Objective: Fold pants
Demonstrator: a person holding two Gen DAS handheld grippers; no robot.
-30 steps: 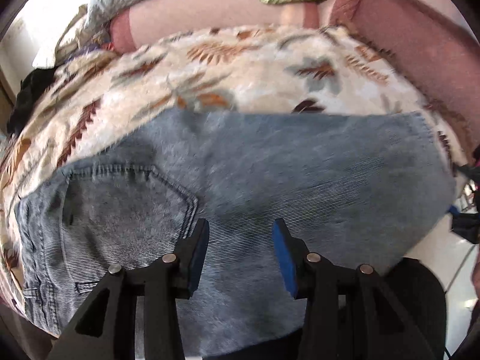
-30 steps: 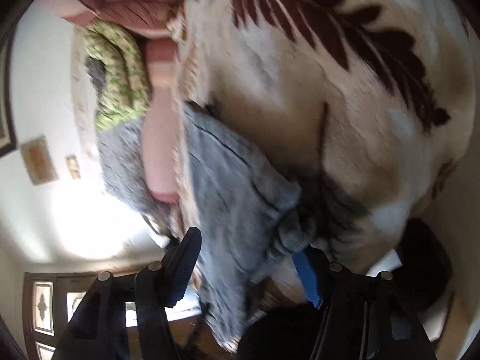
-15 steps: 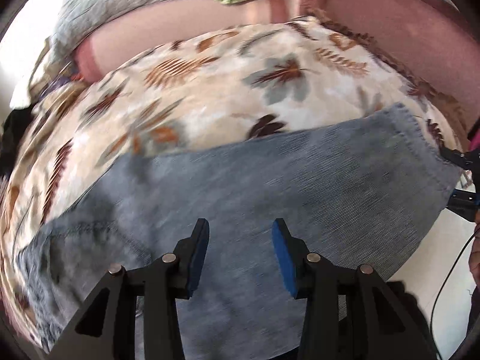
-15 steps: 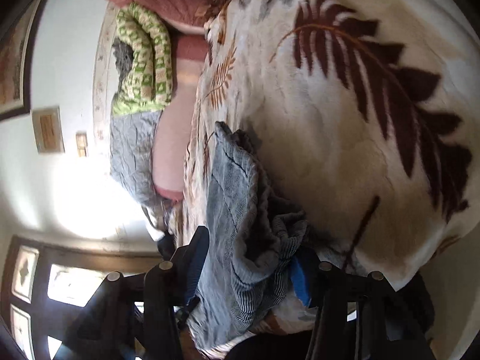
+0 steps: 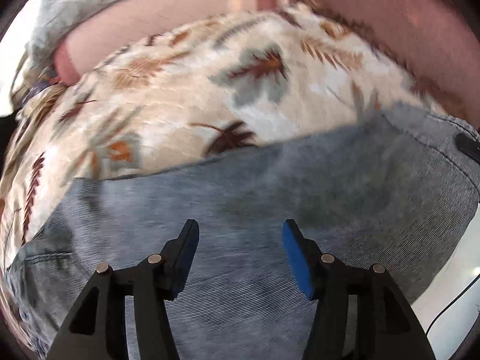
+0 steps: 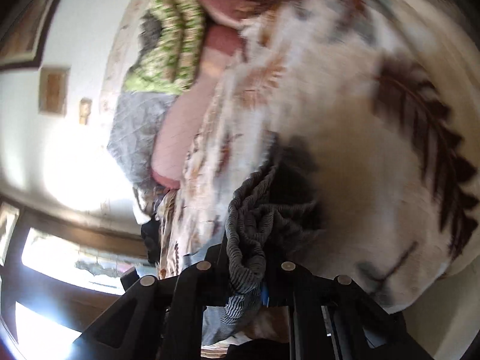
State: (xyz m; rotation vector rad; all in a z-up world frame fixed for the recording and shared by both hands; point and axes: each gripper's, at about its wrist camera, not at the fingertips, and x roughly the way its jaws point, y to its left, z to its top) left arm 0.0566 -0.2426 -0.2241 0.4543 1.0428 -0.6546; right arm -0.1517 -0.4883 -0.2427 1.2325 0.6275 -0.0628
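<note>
Blue denim pants (image 5: pixel 270 198) lie spread across a leaf-patterned blanket (image 5: pixel 186 90) on a bed. My left gripper (image 5: pixel 240 243) is open and empty, hovering just above the middle of the denim. My right gripper (image 6: pixel 246 273) is shut on a bunched end of the pants (image 6: pixel 249 225), the fabric gathered in folds between its jaws at the blanket's edge. A black tip of the right gripper (image 5: pixel 468 145) shows at the far right of the left wrist view, at the pants' hem.
A pink bed frame or cushion (image 5: pixel 390 21) runs along the far side. A green patterned quilt (image 6: pixel 171 39) and a grey quilt (image 6: pixel 135 129) are piled behind it. A bright window (image 6: pixel 60 255) and wall pictures (image 6: pixel 54 90) show on the left.
My right gripper has closed on the pants' end, bunching the fabric. My left gripper has opened wider and shifted right along the denim; the back pocket has left view.
</note>
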